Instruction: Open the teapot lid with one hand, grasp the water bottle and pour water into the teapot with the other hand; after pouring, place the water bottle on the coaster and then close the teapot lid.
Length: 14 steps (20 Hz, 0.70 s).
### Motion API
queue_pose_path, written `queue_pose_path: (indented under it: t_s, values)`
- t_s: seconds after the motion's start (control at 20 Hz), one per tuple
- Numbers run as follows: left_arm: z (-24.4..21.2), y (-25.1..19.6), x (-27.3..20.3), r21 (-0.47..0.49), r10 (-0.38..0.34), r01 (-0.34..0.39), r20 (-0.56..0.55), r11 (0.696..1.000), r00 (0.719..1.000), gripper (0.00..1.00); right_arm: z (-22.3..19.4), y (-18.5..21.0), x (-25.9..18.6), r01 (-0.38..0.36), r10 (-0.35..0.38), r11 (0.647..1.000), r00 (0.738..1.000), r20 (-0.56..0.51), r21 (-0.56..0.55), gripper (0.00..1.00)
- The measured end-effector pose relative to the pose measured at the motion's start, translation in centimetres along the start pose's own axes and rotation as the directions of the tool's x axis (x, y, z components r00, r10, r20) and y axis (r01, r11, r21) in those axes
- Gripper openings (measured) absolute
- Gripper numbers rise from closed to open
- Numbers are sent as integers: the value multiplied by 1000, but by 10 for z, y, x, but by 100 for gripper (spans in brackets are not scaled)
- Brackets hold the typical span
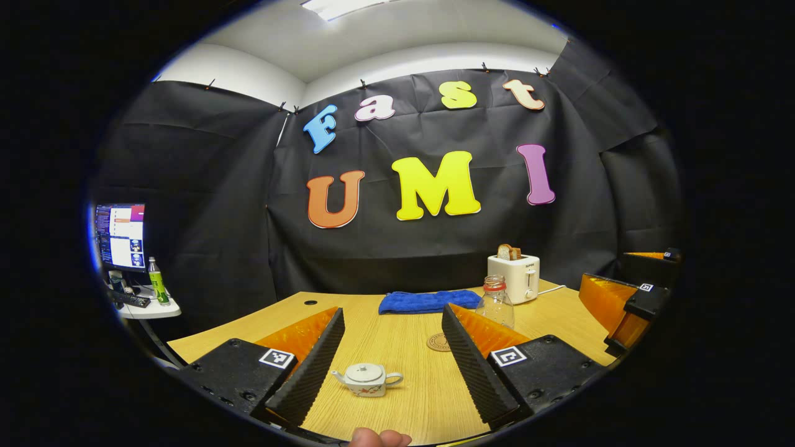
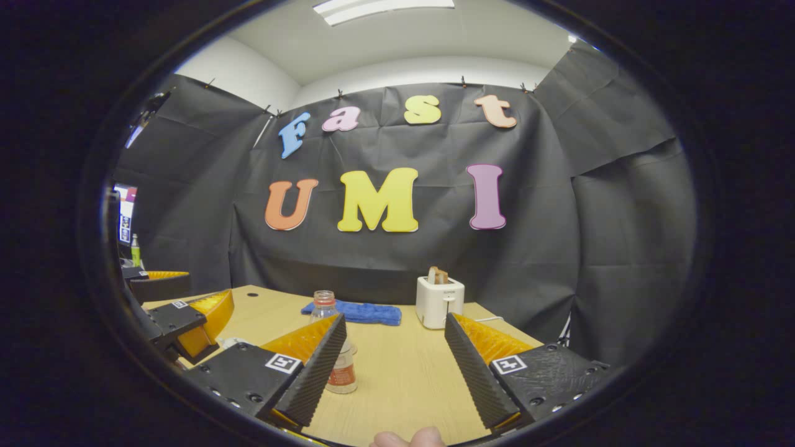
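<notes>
A small white teapot [image 1: 366, 379] with its lid on stands on the wooden table [image 1: 397, 347], low between the fingers of my open left gripper [image 1: 392, 310]. The round coaster [image 1: 438, 343] lies beyond it, partly behind the right-hand finger. A clear water bottle [image 1: 497, 303] stands upright behind the coaster. In the right gripper view the bottle [image 2: 323, 304] stands partly behind the left-hand finger of my open right gripper [image 2: 394, 318], which holds nothing. The left gripper [image 2: 186, 320] hovers at the far left there, and the right gripper [image 1: 627, 304] appears at the right edge of the left gripper view.
A white toaster [image 1: 514, 276] with bread in it stands at the back of the table, with a folded blue cloth [image 1: 428, 301] to its left. A monitor [image 1: 121, 236] and a green bottle [image 1: 158, 282] sit on a side table at the left.
</notes>
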State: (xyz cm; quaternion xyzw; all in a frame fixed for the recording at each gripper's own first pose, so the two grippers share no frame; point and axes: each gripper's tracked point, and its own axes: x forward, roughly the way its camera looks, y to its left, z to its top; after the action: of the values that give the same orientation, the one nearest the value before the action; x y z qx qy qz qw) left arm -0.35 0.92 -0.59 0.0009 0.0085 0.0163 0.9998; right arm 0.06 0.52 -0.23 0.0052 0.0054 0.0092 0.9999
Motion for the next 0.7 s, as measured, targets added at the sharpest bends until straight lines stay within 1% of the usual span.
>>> queue_pose_path:
  t_s: [0.15,0.2,0.4,0.5,0.7]
  values:
    - [2,6,-4,-7,7,-7,6,1000,1000,99,-1,3,0,-10,10,1000,1000,-3,1,95]
    - [1,8,-4,-4,11,-11,2,1000,1000,99,-1,4,1,-11,11,1000,1000,-4,1,97]
    - [2,5,-7,-15,-5,5,0,1000,1000,98,-3,7,1,-12,12,1000,1000,-12,9,97]
    - [7,9,-9,-19,-4,4,10,1000,1000,98,-1,8,1,-14,14,1000,1000,-8,10,95]
    - [8,8,-10,-23,-7,7,12,1000,1000,98,-1,6,1,-18,18,1000,1000,-1,12,95]
